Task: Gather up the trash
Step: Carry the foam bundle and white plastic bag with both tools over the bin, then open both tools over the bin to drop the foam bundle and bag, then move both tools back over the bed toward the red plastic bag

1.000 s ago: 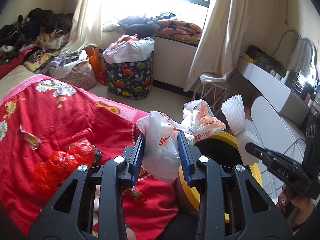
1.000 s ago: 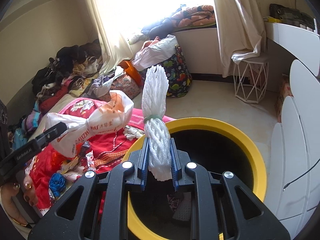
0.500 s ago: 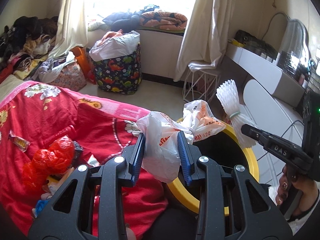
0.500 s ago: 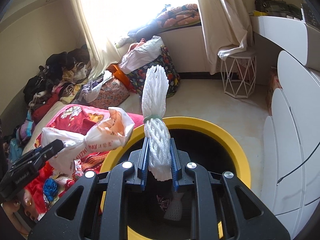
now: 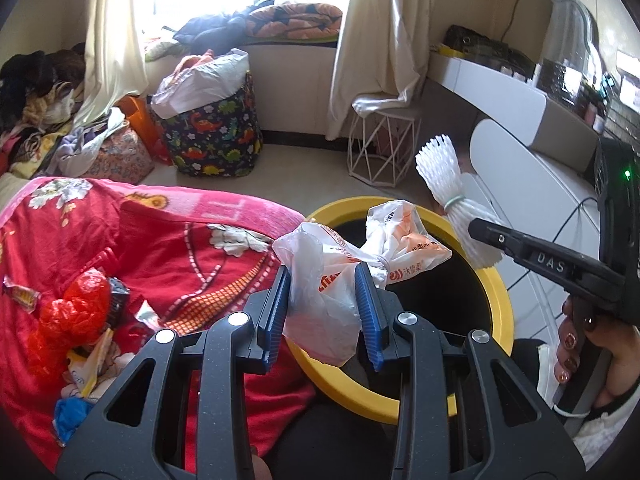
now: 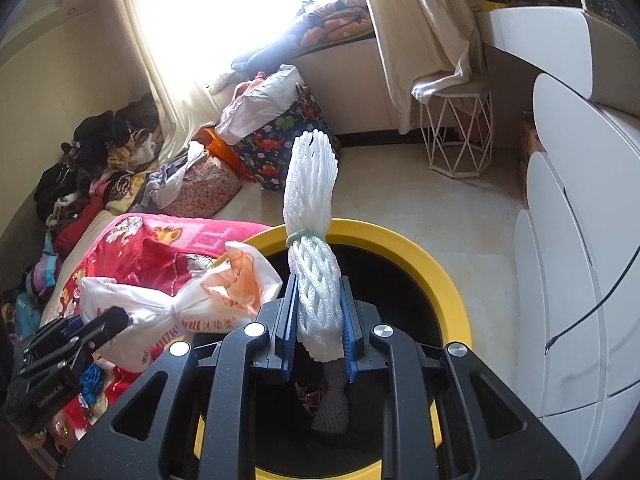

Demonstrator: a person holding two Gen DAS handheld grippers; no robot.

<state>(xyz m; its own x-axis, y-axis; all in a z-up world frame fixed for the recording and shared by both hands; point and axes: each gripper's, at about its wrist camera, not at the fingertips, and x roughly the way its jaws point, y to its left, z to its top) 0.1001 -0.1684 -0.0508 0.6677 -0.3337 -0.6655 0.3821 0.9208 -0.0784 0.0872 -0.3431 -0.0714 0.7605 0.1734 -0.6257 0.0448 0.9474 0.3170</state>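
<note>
A lived-in home bedroom, shown by the red floral bedspread (image 5: 168,248), curtained window (image 6: 224,12), piled clothes (image 6: 92,168) and white dresser (image 6: 580,272)

I see a bright window (image 6: 240,8) blowing out the far wall, cream curtains (image 5: 376,40) on both sides. Pale floor (image 6: 460,216). White wire stool (image 5: 380,144) under the right curtain, white desk (image 5: 500,88) along the right wall. Bed with red blanket (image 5: 140,240) on the left, clothes heaped (image 6: 92,168) at its far edge.
</note>
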